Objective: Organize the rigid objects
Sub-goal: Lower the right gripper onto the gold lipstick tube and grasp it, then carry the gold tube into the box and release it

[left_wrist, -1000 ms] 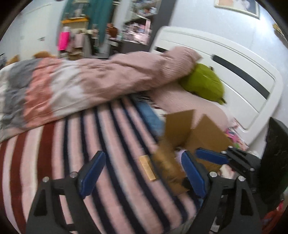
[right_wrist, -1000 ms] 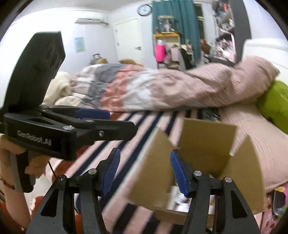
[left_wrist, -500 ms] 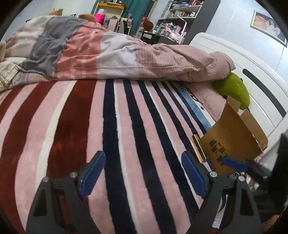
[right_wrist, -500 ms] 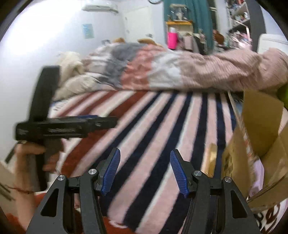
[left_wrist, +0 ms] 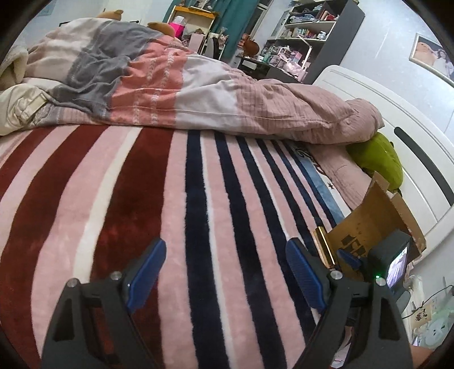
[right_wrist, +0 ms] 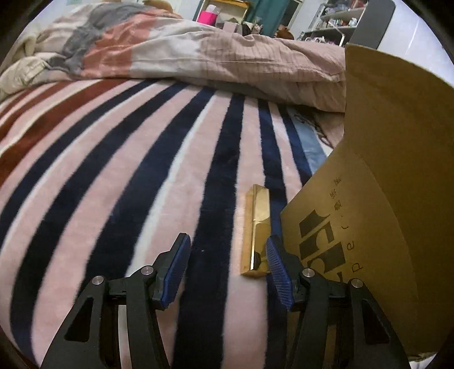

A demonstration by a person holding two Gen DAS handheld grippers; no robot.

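A shiny gold bar [right_wrist: 255,230] lies on the striped blanket, right against the left side of an open cardboard box [right_wrist: 369,198]. My right gripper [right_wrist: 227,269] hangs low over the blanket. Its jaws are closing, and the bar's near end sits just inside the right finger [right_wrist: 279,272] while the left pad stays well clear. In the left wrist view my left gripper [left_wrist: 225,272] stands wide open over bare blanket. The gold bar [left_wrist: 323,249] and box [left_wrist: 374,224] lie to its right, where one of the right gripper's fingers [left_wrist: 349,259] shows.
The striped pink, navy and dark red blanket [left_wrist: 170,213] covers the bed. A bunched quilt [left_wrist: 198,93] runs along the far side. A green plush [left_wrist: 380,161] leans on the white headboard [left_wrist: 411,136]. Cluttered shelves [left_wrist: 306,25] stand behind.
My right gripper has dropped towards the blanket and now sits at the gold bar beside the box, with its jaws a little narrower. My left gripper swung away from the box, then held still.
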